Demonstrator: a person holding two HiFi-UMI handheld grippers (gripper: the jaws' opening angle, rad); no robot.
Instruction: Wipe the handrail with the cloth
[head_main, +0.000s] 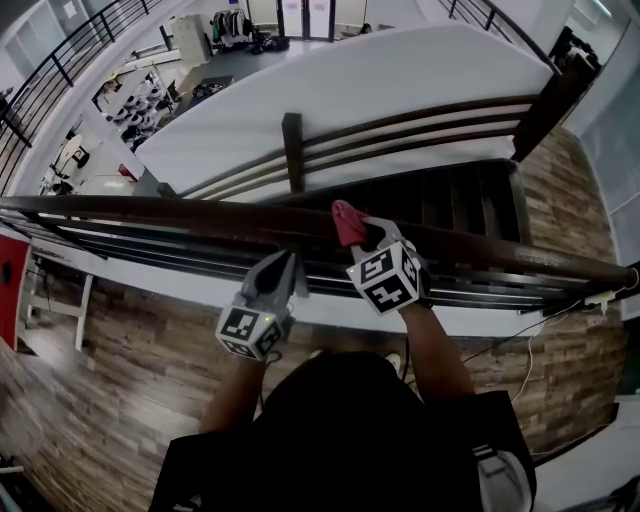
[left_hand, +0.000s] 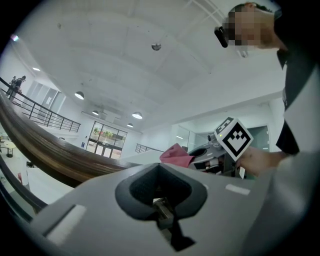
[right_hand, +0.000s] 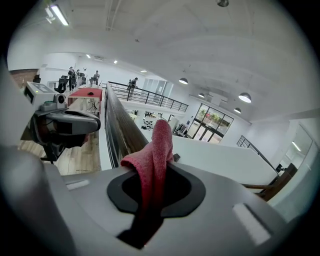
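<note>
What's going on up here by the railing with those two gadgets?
A person stands at a dark wooden handrail on an upper floor, with a gripper in each hand. The right gripper is shut on a red cloth and holds it at the top of the rail; whether the cloth presses on the wood is unclear. The left gripper is shut and empty, and hovers beside the rail.

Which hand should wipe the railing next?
Right. The right hand-held gripper is shut on the red cloth right at the handrail; the left hand-held gripper is shut, holding nothing.
</note>
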